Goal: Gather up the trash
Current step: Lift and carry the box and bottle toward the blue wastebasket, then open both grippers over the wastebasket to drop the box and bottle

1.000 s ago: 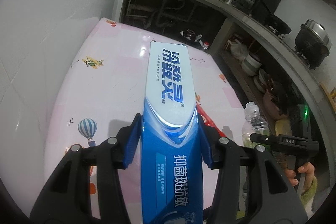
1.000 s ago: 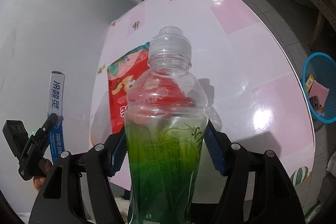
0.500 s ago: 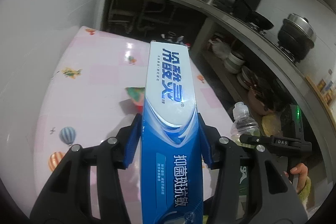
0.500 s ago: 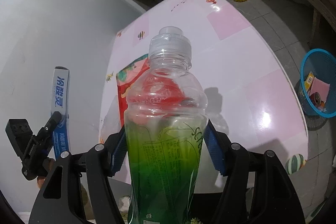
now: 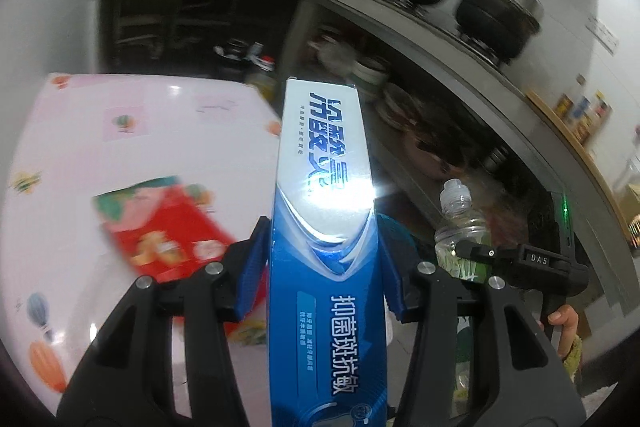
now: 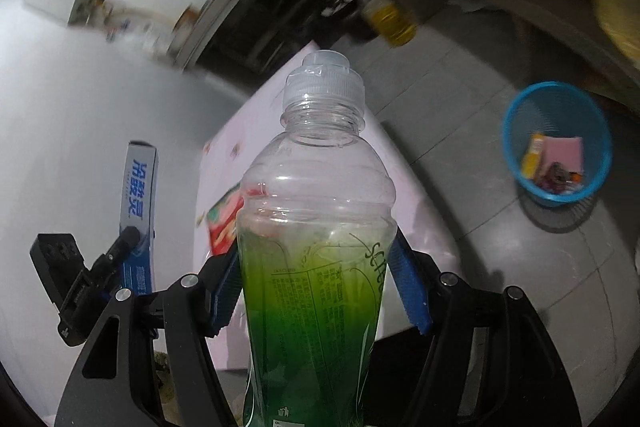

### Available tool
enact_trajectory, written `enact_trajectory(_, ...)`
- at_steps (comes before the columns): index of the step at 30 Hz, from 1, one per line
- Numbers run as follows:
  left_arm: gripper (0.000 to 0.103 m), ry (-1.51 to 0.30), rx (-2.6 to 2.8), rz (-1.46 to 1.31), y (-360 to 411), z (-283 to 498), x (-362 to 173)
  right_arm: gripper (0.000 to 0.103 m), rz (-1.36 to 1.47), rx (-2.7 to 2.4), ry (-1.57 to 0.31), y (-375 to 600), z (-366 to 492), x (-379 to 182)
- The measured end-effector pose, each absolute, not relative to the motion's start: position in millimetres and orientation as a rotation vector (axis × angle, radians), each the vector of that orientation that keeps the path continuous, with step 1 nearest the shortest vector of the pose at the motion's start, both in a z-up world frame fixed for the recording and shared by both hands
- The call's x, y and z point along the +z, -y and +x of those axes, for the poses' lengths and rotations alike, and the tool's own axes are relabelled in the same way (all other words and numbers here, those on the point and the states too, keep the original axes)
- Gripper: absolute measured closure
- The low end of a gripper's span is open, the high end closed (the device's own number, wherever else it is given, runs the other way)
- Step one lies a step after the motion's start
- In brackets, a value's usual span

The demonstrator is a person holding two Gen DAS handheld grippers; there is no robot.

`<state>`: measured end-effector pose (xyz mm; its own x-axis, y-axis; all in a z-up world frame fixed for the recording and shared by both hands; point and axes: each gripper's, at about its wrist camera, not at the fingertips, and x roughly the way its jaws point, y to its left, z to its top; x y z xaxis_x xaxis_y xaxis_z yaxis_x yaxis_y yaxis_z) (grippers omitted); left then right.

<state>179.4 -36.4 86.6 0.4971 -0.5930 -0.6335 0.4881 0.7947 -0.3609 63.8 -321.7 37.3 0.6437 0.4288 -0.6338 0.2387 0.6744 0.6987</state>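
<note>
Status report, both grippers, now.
Left gripper shut on toothpaste box. Right gripper shut on bottle. Red packet on table. Blue basket on floor, nothing in the way.

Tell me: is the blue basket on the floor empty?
No, the blue basket already holds a pink packet and other colourful scraps.

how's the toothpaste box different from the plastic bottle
The toothpaste box is a flat-sided, opaque blue and white carton; the plastic bottle is round and see-through with a green label.

The box sits in the left gripper; the bottle, with a clear cap, sits in the right gripper.

Both are clamped between blue fingers and point away from the camera.
</note>
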Motion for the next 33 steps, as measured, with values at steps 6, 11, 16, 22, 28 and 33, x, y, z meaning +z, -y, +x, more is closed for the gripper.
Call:
enact_trajectory(6,0.055,-0.908,-0.778,-0.078,105.9,203.4,69.9,0.038,0.970,-0.088,-0.818,399.1,8.9,18.0)
enact_trajectory(11,0.055,-1.035,-0.870,-0.036,175.9,223.7,39.9,0.038,1.101,-0.222,-0.821,449.5,-19.6,-23.2)
enact_trajectory(16,0.055,-1.168,-0.930,0.022,248.8,236.6,-0.2,0.038,1.230,-0.234,-0.865,475.1,-15.8,-76.4)
enact_trajectory(22,0.055,-1.296,-0.931,0.116,322.0,253.4,-54.3,0.037,1.356,-0.234,-0.924,497.1,22.4,-140.7)
enact_trajectory(28,0.054,-1.331,-0.923,0.115,391.3,281.5,-86.5,0.036,1.409,-0.316,-0.953,537.1,73.1,-188.8)
enact_trajectory(33,0.032,-1.283,-0.886,0.105,415.2,292.2,-87.1,0.030,1.428,-0.399,-0.909,568.7,105.8,-229.5)
